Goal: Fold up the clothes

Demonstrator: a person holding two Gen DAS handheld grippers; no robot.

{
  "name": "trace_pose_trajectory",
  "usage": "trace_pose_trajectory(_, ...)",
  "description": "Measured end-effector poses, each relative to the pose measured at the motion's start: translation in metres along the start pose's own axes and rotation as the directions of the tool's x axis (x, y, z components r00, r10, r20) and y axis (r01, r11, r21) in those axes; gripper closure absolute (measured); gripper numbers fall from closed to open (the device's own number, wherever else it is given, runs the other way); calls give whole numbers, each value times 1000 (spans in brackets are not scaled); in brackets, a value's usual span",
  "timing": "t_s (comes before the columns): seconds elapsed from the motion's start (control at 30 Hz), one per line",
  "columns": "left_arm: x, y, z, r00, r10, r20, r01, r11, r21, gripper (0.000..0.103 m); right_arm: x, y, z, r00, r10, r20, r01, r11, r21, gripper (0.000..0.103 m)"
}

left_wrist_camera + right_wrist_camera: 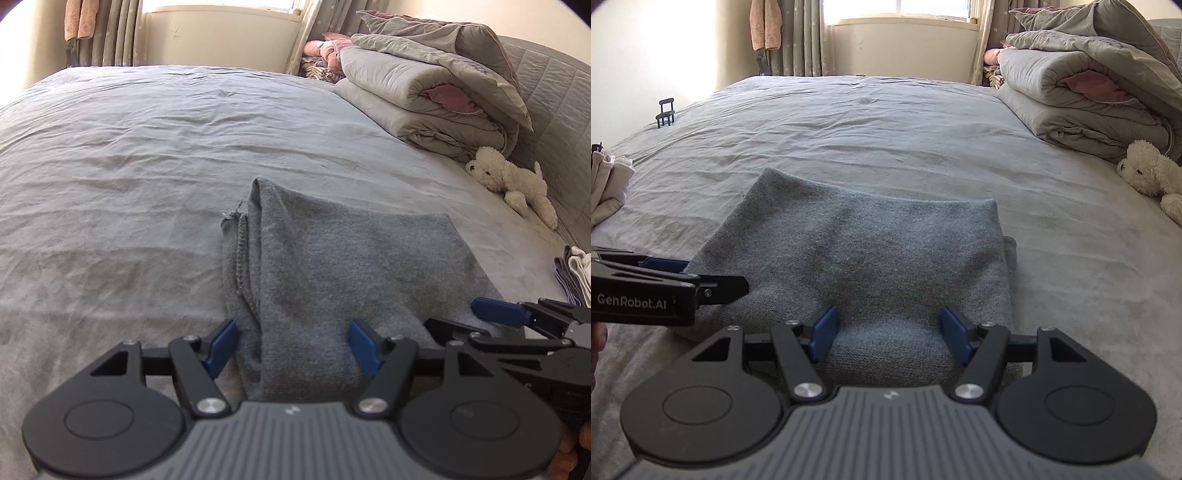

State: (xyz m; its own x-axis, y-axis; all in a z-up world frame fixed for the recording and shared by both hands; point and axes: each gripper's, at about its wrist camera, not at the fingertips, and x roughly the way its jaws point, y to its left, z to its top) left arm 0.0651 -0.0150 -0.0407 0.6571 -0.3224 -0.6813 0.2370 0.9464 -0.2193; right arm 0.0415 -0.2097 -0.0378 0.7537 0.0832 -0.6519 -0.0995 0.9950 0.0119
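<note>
right wrist view: grey knit (864,251) lies folded on the bed (886,122); right claw (889,338) and left claw (291,349) both open over its near edge; pinch both corners evenly before lifting

This is a bedroom at home: a big bed with a wrinkled grey sheet (147,147), a folded grey quilt (424,99), a fluffy white toy dog (513,181) and long curtains by the window (801,40).
</note>
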Motion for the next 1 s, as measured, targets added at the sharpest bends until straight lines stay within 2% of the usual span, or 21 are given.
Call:
trace_pose_trajectory(0.27, 2, 18, 6, 1000, 6, -24, -7, 998, -61, 30, -2, -23, 5, 1000, -2, -21, 3, 998, 61, 37)
trace_pose_trajectory(0.47, -4, 11, 6, 1000, 14, -7, -14, 999, -42, 31, -12, -24, 6, 1000, -14, 24, 13, 997, 73, 37)
trace_pose_trajectory(0.63, -11, -7, 2, 998, -26, 50, 24, 999, 46, 31, 0, -16, 0, 1000, 1, -26, 0, 999, 33, 35)
trace_pose_trajectory(0.73, -3, -10, -3, 999, -25, 48, 22, 998, 62, 31, 7, -9, -3, 1000, -21, -16, 21, 1000, 20, 32)
trace_pose_trajectory(0.87, 3, -2, -3, 999, -43, 20, 43, 999, 7, 30, 3, -4, -3, 999, -40, -1, 40, 999, -15, 33)
trace_pose_trajectory(1.0, 4, 0, -3, 999, -41, 7, 41, 999, -11, 27, -6, -14, 2, 1000, -19, 22, 19, 999, 28, 33)
